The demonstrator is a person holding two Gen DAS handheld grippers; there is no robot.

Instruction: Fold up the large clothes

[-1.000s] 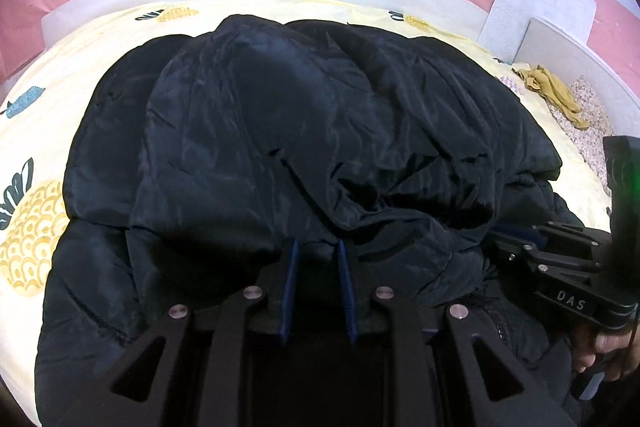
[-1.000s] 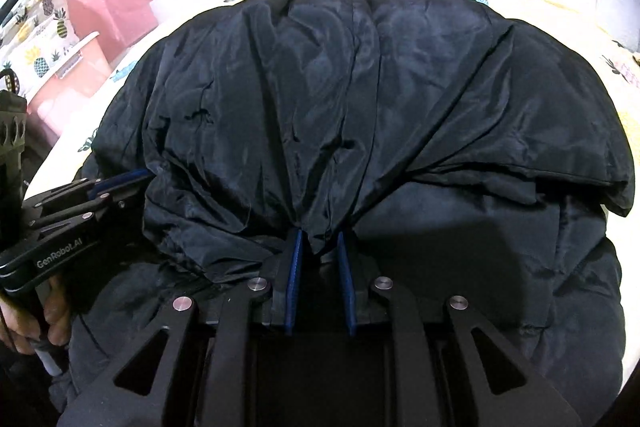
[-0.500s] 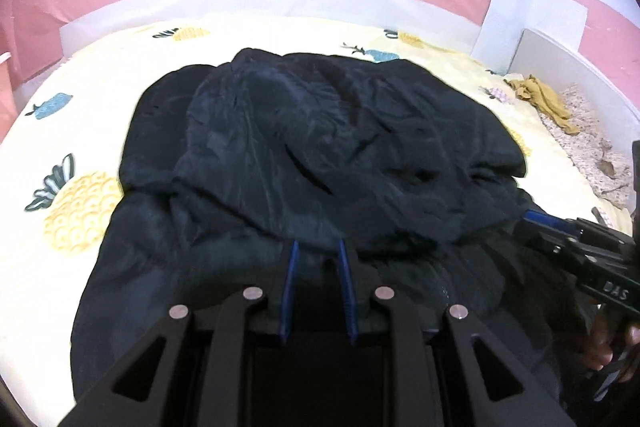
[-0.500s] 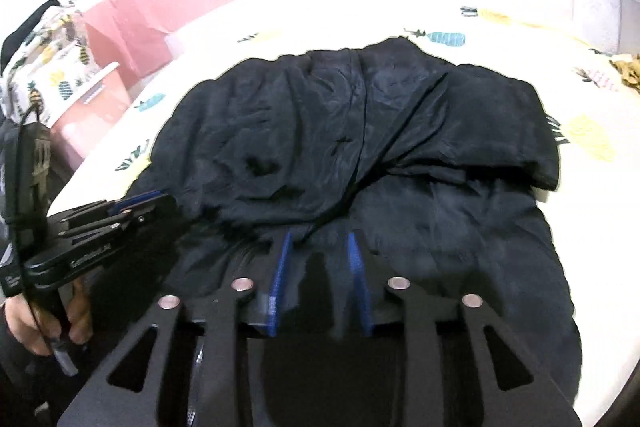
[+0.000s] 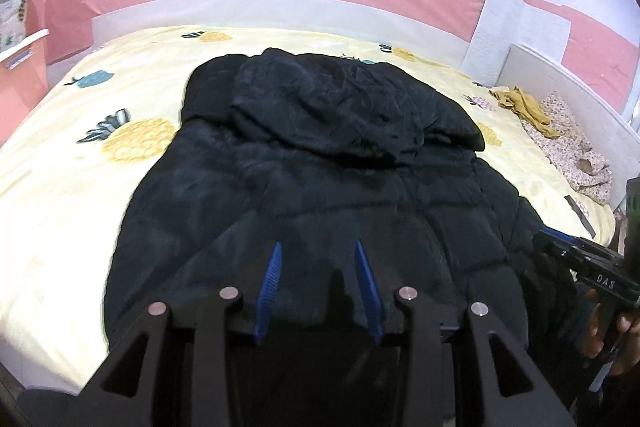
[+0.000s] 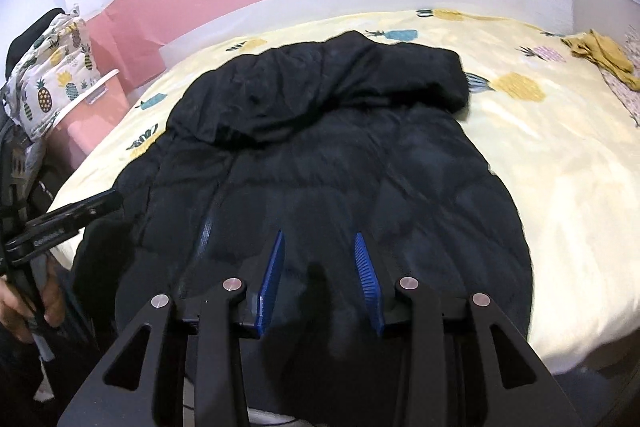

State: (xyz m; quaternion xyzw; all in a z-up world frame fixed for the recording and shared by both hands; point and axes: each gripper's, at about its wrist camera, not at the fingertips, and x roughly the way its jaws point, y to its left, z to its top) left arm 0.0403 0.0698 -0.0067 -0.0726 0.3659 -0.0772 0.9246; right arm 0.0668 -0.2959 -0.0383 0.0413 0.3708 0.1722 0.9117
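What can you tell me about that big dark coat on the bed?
The coat is a black, puffy quilted jacket in slightly shiny fabric. It lies spread on the pineapple-print sheet, with its far part folded over into a rumpled flap and a zipper line running down the near part. Neither open claw holds it.

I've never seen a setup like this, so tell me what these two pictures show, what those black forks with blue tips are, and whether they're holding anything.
Those forks are hand-held grippers, one in each of a person's hands, each with a camera looking along its two blue-padded fingers. One picture comes from the left gripper, the other from the right gripper; each also catches the other tool at its edge. Both stand open over a black puffer jacket, gripping nothing. The jacket lies on a bed with a pineapple-print sheet, its upper part folded over into a rumpled flap. Mustard-yellow cloth lies near the bed's far corner.
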